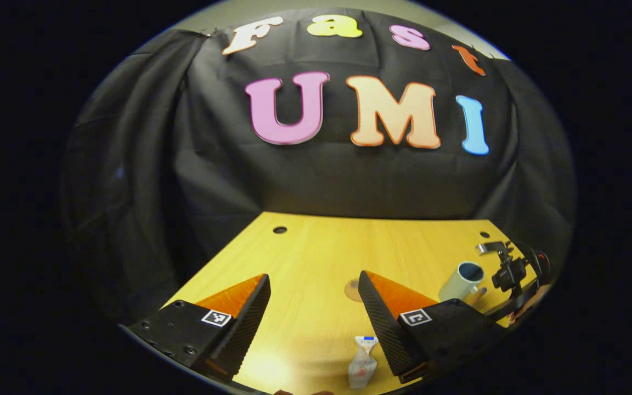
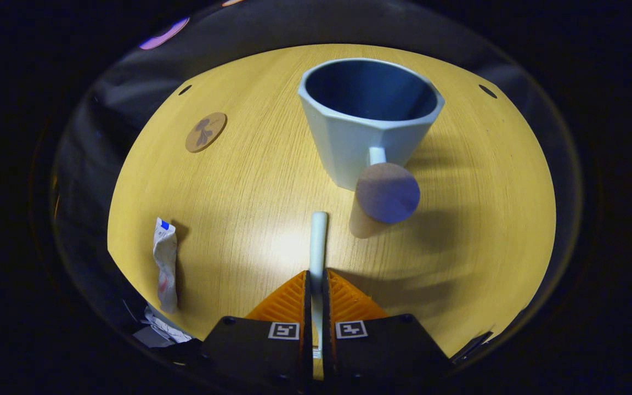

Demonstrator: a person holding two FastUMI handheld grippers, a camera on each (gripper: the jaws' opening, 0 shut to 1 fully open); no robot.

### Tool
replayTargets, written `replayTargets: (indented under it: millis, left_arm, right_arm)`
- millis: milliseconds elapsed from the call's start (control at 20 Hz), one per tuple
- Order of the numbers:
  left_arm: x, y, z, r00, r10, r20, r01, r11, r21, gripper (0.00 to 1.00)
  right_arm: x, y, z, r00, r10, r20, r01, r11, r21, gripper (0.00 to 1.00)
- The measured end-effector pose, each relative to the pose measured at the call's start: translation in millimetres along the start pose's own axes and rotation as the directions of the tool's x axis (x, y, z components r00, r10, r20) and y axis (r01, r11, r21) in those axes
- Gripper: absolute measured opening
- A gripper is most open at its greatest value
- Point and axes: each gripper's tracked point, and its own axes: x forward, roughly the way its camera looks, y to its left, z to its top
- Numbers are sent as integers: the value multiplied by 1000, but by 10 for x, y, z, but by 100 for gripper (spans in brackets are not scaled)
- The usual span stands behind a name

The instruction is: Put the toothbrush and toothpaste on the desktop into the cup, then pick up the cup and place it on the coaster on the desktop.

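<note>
Right tool (image 2: 316, 285) clamped on the toothbrush (image 2: 317, 241), cup (image 2: 368, 118) at its 12 o'clock on the desk (image 2: 239, 219); left tool (image 1: 313, 312) spread wide, toothpaste (image 1: 362, 362) lying flat between its fingers.

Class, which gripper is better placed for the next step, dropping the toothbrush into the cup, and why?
Right. The right gripper is shut on the toothbrush, close before the upright, empty cup. The left gripper is open, holding nothing, nearer the toothpaste.
</note>
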Motion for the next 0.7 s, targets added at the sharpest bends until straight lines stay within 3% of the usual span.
replayTargets:
  millis: [300, 700]
  left_arm:
    - [247, -363, -789, 962, -102, -251, 127, 989, 82, 96]
    - [363, -638, -1471, 868, -149, -473, 202, 977, 63, 94]
  right_arm:
    - [-5, -4, 3, 1000, -1, 14, 1, 1000, -13, 10]
    - [5, 2, 13, 1000, 13, 17, -13, 1000, -4, 10]
